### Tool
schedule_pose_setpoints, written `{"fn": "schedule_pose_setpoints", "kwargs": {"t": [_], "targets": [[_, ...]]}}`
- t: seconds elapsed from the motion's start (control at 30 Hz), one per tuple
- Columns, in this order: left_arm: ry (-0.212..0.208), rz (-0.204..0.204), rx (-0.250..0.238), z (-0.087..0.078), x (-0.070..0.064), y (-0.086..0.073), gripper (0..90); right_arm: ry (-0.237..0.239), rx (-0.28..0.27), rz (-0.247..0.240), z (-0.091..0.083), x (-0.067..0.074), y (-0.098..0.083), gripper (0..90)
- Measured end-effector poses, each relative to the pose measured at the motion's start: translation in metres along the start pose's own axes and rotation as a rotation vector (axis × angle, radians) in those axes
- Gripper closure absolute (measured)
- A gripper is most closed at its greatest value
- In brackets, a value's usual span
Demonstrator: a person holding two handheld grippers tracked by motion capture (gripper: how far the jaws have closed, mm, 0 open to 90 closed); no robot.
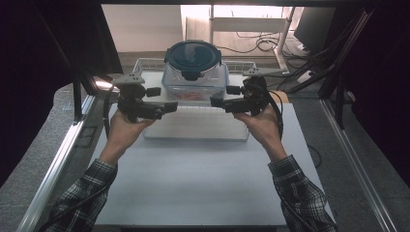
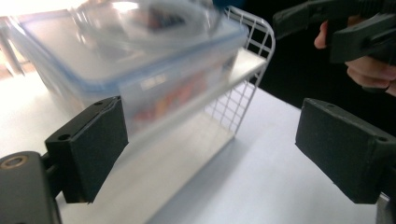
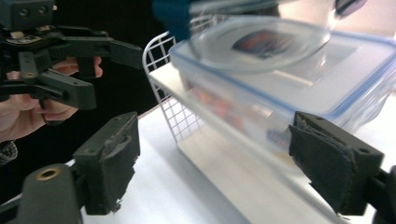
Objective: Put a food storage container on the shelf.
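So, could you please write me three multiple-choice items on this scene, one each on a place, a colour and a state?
1. Where does the rectangular container stand?
A. on the white wire rack's shelf
B. on the floor
C. in the person's hand

2. What colour is the round container's lid?
A. red
B. dark blue
C. yellow

3. How do the jaws of the left gripper and the right gripper stand?
A. both shut on the rack
B. one shut, one open
C. both open, holding nothing

Answers: 1 A, the high view shows it on the shelf. 2 B, the lid is dark blue from above. 3 C, each gripper view shows wide jaws with nothing pressed between them.
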State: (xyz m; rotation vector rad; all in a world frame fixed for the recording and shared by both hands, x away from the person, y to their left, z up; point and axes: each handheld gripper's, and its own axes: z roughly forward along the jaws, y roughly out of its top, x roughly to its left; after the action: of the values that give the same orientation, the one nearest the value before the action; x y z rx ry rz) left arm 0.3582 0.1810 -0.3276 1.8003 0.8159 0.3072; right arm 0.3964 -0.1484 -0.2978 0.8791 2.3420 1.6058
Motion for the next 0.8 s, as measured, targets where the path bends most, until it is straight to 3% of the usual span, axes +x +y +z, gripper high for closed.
{"fn": "schedule_pose_setpoints", "kwargs": {"t": [0.37, 0.8], "targets": [[-0.030, 0.002, 0.044, 0.003, -0.016, -0.043, 7.8, 0.002, 0.050, -0.058, 0.000, 0.021, -0.042, 6.8], [-0.026, -0.020, 0.072, -0.005, -0.041, -0.091, 8.3, -0.007, 0.097, -0.105, -0.007, 0.037, -0.091, 2.5]]}}
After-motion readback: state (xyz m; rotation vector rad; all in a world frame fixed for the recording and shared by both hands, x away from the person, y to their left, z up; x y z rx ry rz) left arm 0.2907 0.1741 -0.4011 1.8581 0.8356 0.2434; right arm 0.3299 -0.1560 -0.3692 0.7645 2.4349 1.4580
